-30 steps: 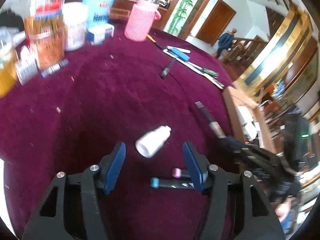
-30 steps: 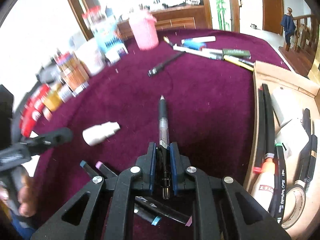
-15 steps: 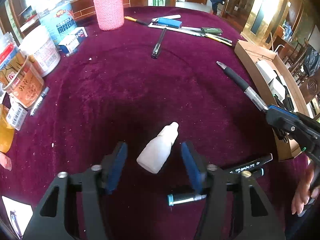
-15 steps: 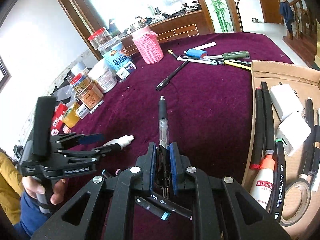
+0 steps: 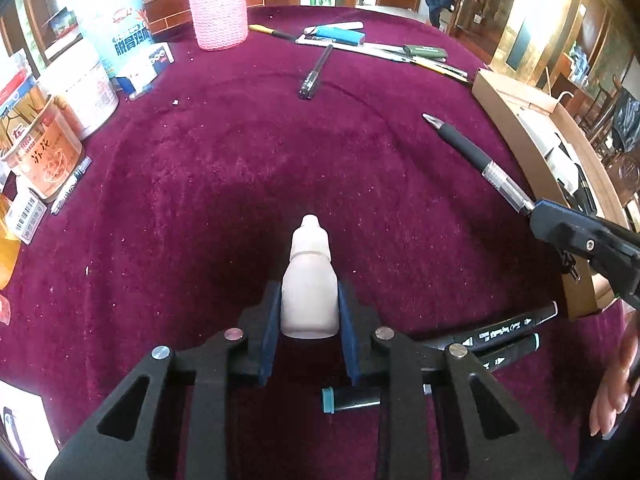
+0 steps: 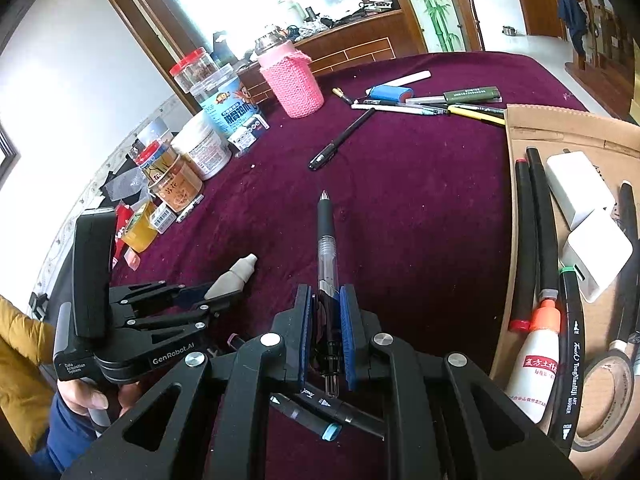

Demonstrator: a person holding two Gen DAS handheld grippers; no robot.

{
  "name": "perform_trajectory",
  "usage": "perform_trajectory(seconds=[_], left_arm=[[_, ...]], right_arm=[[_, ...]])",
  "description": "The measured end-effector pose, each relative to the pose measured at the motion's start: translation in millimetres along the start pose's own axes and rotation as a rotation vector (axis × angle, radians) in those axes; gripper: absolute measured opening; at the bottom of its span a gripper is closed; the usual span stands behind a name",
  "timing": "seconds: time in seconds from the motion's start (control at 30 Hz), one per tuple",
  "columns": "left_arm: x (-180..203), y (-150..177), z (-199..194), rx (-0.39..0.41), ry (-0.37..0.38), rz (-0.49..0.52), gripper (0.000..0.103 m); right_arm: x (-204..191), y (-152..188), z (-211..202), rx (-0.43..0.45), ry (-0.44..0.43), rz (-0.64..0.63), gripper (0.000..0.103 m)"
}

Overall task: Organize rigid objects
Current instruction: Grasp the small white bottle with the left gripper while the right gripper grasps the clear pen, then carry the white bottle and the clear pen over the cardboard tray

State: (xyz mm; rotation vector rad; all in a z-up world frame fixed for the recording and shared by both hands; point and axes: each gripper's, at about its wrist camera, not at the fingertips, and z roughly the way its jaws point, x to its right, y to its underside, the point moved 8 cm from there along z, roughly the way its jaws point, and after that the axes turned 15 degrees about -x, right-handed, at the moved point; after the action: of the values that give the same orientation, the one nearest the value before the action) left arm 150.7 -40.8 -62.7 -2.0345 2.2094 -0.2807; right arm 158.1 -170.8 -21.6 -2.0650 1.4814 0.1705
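My right wrist view alone shows the open cardboard box (image 6: 520,120) interior: black pens, white adapters, an orange-capped glue bottle. My left wrist view shows only its outer wall. My left hand-held gripper (image 5: 307,312), pitched steeply down at the maroon-clothed worktop (image 5: 240,160), has just been closing and now clamps the small white plastic dropper bottle (image 5: 308,292). My right hand-held gripper (image 6: 326,312) grips a black gel pen (image 6: 326,240) above the cloth.

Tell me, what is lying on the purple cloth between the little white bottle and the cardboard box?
The right wrist view shows the black gel pen there, held in the right gripper, between the small white squeeze bottle and the cardboard box.
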Motion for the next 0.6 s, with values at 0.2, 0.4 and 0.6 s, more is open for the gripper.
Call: perform_trajectory(seconds=[0.2,0.4,0.6], left_arm=[[-0.6,-1.0,0.0,0.017,0.001,-0.014,0.024],[-1.6,-0.6,-9.8,0.039,0.041,-0.044,0.023],[14.4,-2.8,-33.6,0.088,0.078,-0.028,0.023]], right_arm=[[1.3,0.0,-0.5,0.001,0.0,0.003,0.012],[0.8,0.1,-0.6,0.004,0.002,0.004,0.012],[0.9,-0.2,-3.9,0.014,-0.009,0.008,0.012]])
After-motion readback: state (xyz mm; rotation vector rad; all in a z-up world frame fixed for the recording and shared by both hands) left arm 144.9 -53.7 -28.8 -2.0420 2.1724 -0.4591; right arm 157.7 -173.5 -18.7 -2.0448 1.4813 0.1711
